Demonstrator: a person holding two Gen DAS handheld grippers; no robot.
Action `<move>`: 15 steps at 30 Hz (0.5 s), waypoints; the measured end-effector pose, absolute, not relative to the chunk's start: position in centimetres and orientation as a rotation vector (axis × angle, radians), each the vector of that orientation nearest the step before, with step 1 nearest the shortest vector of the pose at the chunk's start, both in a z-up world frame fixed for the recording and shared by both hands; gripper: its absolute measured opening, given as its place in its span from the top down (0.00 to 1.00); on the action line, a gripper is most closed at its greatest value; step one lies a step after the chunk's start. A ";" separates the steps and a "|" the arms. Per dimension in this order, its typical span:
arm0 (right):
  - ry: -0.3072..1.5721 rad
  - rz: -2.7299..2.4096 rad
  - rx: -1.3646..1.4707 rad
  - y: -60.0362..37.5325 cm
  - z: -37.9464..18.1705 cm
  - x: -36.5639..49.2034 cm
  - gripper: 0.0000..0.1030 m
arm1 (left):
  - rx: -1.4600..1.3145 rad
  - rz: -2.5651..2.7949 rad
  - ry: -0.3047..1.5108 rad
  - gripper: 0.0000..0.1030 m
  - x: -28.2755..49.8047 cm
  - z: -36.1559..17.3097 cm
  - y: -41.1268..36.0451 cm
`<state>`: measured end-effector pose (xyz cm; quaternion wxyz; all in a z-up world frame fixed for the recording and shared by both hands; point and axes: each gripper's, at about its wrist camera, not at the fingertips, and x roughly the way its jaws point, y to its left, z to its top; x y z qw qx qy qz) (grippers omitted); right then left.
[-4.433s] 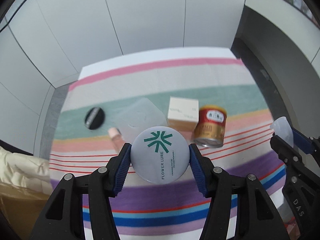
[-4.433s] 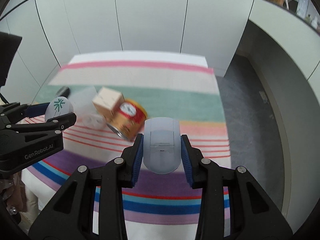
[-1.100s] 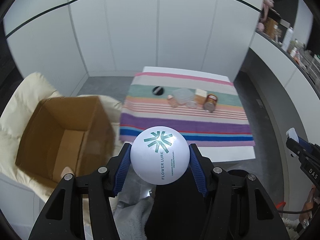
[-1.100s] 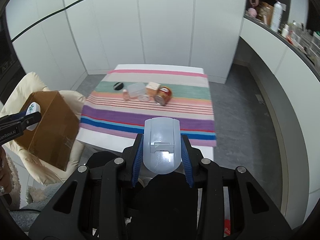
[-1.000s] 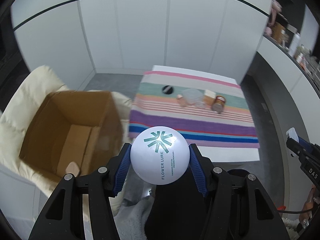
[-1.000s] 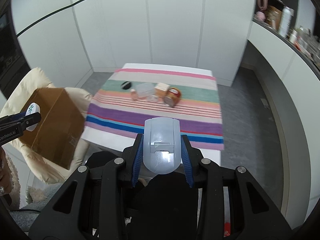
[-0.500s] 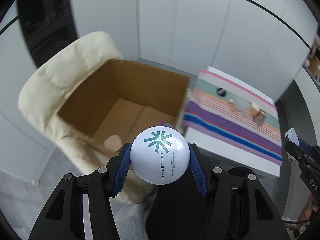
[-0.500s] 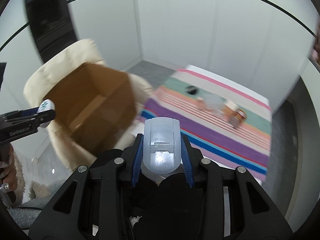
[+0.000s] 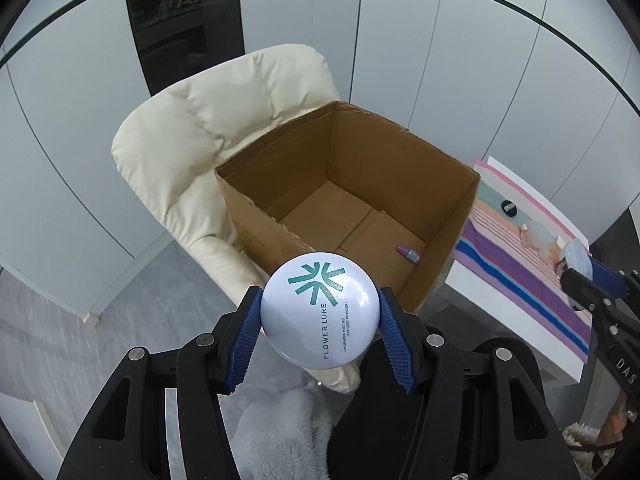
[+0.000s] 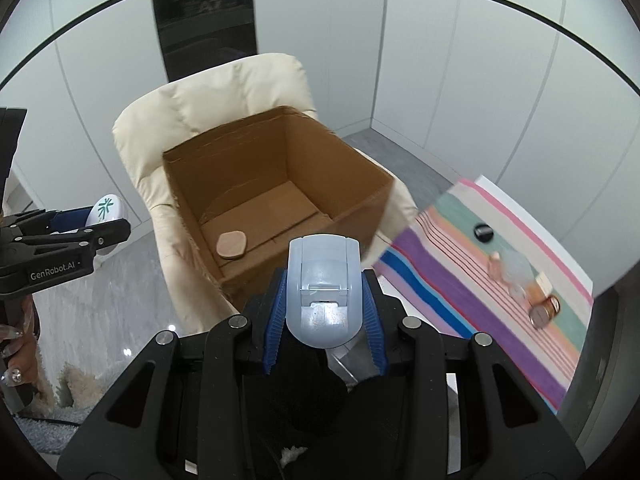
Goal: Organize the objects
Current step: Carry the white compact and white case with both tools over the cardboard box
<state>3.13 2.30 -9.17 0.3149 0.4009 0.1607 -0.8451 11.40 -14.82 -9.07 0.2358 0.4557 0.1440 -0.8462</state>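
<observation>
A cream padded armchair (image 9: pixel 224 120) stands on grey floor (image 9: pixel 60 340) before white panelled walls (image 9: pixel 440 60) and a dark glass panel (image 9: pixel 184 20).

Cream armchair (image 9: pixel 224 120) carries open cardboard box (image 9: pixel 436 184); box sits on seat, back cushion behind it. On box bottom: small pink-capped vial (image 9: pixel 408 254) near right wall, flat beige oval piece (image 10: pixel 231 245) near left front corner.

Table with striped cloth (image 10: pixel 460 280) stands right of armchair. On cloth, toward far edge: black round lid (image 10: pixel 483 232), small pink bottle (image 10: pixel 495 264), clear plastic container (image 10: pixel 516 268), beige carton (image 10: pixel 544 282), brown jar (image 10: pixel 542 314) lying on side. Last four items close together in row; black lid apart.
</observation>
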 end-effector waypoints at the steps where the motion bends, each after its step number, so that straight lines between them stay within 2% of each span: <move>1: 0.428 -2.221 1.052 1.8 -9.2 3.1 0.64 | 1.244 -2.325 0.394 0.43 11.3 -8.9 -14.9; 15: 0.528 -2.150 1.035 -4.1 -10.8 -0.2 0.63 | 1.214 -2.335 0.367 0.43 6.0 -10.3 -17.1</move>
